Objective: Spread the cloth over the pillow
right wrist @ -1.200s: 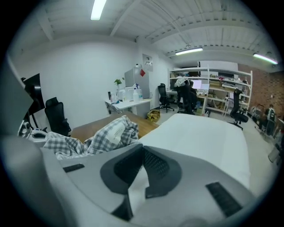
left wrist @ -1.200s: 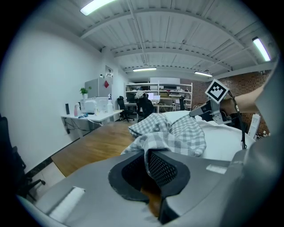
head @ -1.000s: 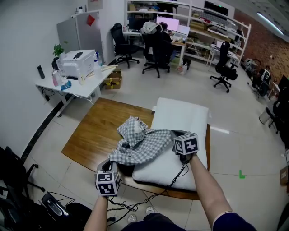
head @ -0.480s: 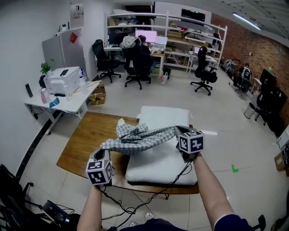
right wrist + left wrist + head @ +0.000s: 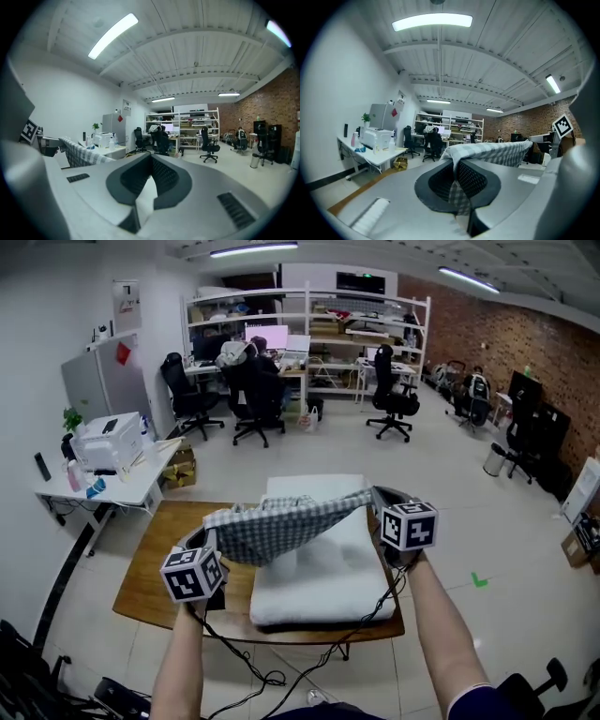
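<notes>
Left tongs (image 5: 204, 538) closed on corner of checked cloth (image 5: 286, 524); weave visible between jaws. Right tongs (image 5: 377, 495) closed on opposite end; pale fold pinched there, probably same cloth. Cloth stretched between tongs, sagging in air above white pillow (image 5: 319, 570), apparently clear of it. Pillow lies on wooden surface (image 5: 150, 568).

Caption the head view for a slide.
The left gripper and right gripper hold the checked cloth stretched in mid-air above the white pillow on a wooden table.

Both forearms (image 5: 436, 624) extended, left tongs (image 5: 208, 532), right tongs (image 5: 377, 493) clamped shut
</notes>
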